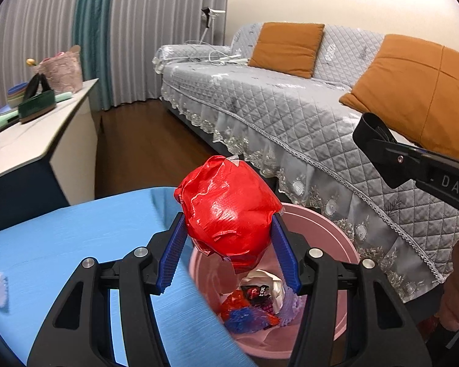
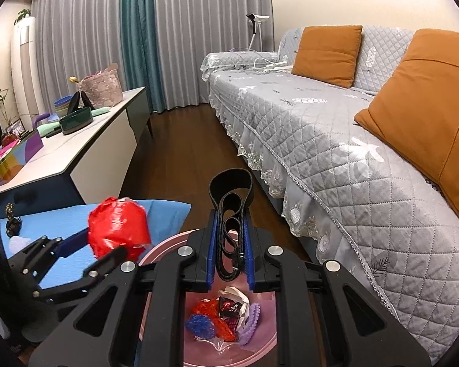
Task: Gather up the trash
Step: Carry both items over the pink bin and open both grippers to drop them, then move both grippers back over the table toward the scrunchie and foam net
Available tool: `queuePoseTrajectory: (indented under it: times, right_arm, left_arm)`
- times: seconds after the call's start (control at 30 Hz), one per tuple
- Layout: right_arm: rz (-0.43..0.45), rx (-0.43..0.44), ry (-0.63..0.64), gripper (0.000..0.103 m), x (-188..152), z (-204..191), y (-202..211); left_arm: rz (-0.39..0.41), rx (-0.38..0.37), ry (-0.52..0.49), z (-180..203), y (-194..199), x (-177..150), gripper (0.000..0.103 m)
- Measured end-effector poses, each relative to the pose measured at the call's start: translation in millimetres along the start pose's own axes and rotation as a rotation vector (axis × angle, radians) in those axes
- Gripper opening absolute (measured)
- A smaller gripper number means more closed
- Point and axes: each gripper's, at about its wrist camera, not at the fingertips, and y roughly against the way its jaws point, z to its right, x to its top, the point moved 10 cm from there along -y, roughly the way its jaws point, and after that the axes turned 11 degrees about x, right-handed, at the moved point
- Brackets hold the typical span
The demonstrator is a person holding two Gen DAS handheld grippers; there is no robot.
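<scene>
The left hand-held gripper [image 1: 229,238] is clamped on a crumpled red wrapper [image 1: 226,211] above the pink bin [image 1: 330,229]. The right hand-held gripper [image 2: 231,229] pinches a black strap [image 2: 231,195] over the same bin, beside the blue surface [image 1: 76,244].

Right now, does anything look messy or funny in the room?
Nothing is spilled or broken. The bin stands upright with wrappers inside. The left gripper holds a crumpled red ball over it, and the right gripper holds a black strap. Loose white cables lie on the sofa.
</scene>
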Motion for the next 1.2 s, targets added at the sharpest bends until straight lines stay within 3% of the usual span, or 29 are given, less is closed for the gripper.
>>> queuePoseTrajectory:
  times: [0.13, 0.17, 0.23, 0.27, 0.53, 0.73, 1.07, 1.2]
  right_arm:
    - [-0.004, -0.003, -0.017, 0.024, 0, 6, -2]
    - [-0.008, -0.005, -0.024, 0.039, 0, 7, -2]
    - [0.001, -0.019, -0.038, 0.055, 1, 11, -1]
    - [0.002, -0.021, -0.041, 0.056, 1, 12, -1]
    - [0.005, -0.002, -0.068, 0.057, 4, 7, 3]
    - [0.017, 0.05, -0.062, 0.057, 3, -22, 12]
    - [0.046, 0.199, 0.025, 0.055, 3, -121, 24]
    - [0.015, 0.311, 0.055, 0.042, -3, -165, 19]
  left_arm:
    - [-0.033, -0.033, -0.036, 14, -12, -5, 0.056]
    - [-0.049, -0.038, -0.051, 17, -16, -8, 0.06]
    - [-0.06, -0.032, -0.062, 17, -17, -12, 0.069]
    - [-0.061, -0.029, -0.06, 15, -16, -13, 0.069]
    - [-0.054, 0.007, -0.008, -22, 17, -15, 0.069]
    - [-0.014, 0.051, 0.029, -64, 60, -10, 0.069]
    - [0.036, 0.155, 0.085, -153, 121, -9, 0.069]
    - [0.051, 0.212, 0.114, -202, 137, -7, 0.069]
